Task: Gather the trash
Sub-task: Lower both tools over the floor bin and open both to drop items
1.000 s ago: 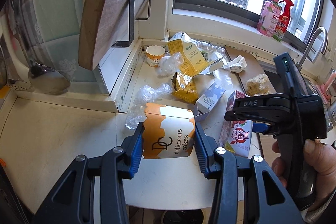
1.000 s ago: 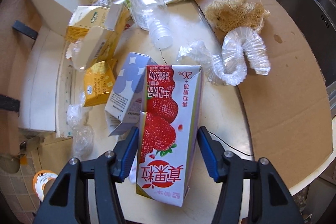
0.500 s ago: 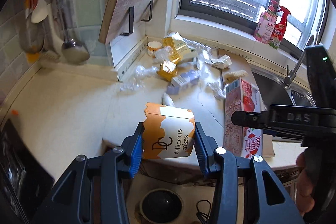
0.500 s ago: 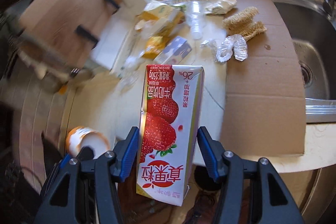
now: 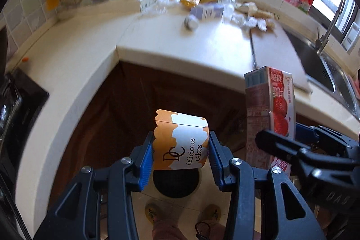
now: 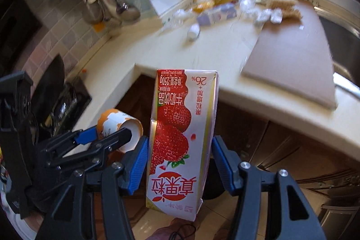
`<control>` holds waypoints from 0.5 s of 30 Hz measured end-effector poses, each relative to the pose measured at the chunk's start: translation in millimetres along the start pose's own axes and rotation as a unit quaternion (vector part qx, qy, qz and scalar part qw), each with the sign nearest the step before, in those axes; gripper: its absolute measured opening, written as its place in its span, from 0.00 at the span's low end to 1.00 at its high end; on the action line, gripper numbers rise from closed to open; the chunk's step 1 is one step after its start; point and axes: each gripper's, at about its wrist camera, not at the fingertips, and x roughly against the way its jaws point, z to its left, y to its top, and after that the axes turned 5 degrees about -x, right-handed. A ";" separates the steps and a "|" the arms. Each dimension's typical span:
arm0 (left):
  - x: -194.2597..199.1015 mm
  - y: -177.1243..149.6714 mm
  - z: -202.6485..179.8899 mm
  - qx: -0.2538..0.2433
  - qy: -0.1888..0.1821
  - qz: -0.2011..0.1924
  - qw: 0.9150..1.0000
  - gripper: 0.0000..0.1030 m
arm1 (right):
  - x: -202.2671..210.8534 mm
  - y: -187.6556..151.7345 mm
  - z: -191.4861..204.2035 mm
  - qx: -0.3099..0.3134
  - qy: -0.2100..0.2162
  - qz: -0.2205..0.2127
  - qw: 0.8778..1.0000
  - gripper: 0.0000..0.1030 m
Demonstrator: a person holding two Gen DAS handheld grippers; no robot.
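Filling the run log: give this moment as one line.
left gripper: shut on cake cup | right gripper: shut on strawberry milk carton | both off counter, above bin

Left hand-held gripper (image 5: 181, 155): blue pads pressed on an orange-and-white "delicious cakes" paper cup (image 5: 180, 143). Directly beneath: round dark bin (image 5: 176, 182) on tiled floor. To its right: strawberry milk carton (image 5: 271, 114) clamped in right hand-held gripper (image 5: 290, 141). Beyond: table (image 5: 157, 37) bearing blurred litter (image 5: 213, 6).

Both grippers, the left gripper (image 5: 181, 155) and the right gripper (image 6: 180, 164), are black plastic with ribbed blue pads, silver screws at the finger joints, and embossed "DAS" lettering. Tan slippers (image 5: 212, 214) show below.
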 end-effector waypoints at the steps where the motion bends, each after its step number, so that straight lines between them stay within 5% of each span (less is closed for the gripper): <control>1: -10.6 -10.4 2.3 0.000 -0.001 0.003 1.000 0.42 | -11.4 -8.5 -1.0 0.000 -0.005 0.002 1.000 0.56; 15: -221.8 -136.8 43.0 0.016 -0.016 0.048 0.999 0.42 | -224.6 -114.8 -71.2 -0.042 -0.053 0.016 0.998 0.57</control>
